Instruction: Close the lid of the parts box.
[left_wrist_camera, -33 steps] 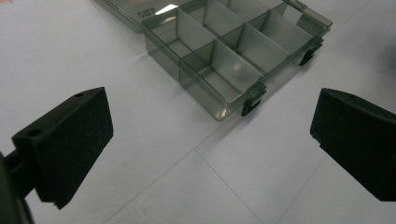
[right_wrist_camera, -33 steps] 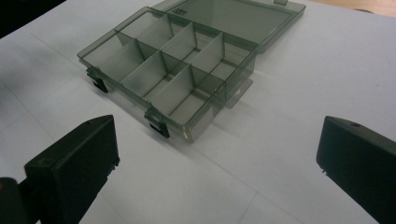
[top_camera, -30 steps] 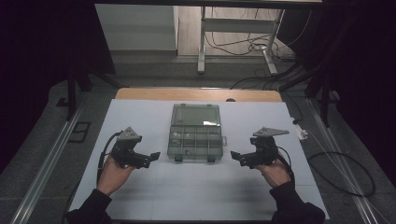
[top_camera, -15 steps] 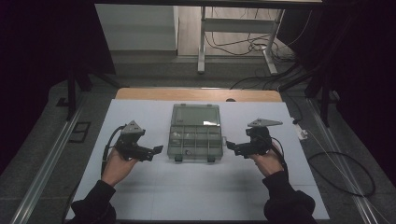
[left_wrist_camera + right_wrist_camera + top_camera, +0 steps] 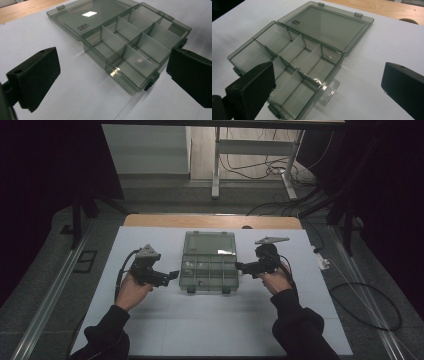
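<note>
Smoky clear organizer box [image 5: 209,268] mid-mat, lid [image 5: 209,242] flat open toward far edge, tray long axis crosswise, latches facing person; left gripper [image 5: 172,275] and right gripper [image 5: 239,266] flanking, both jaws wide, empty; compartment contents hard to make out

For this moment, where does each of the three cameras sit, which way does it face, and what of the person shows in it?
High view: above the person's side, looking forward and down on the white table; both forearms, the left gripper and the right gripper flank the open compartment box.
Left gripper view: rides the left gripper, looking between its open jaws at the box from its left side.
Right gripper view: rides the right gripper, looking between its open jaws at the box from its right side.
Shared: all three show the box with its lid folded flat.
</note>
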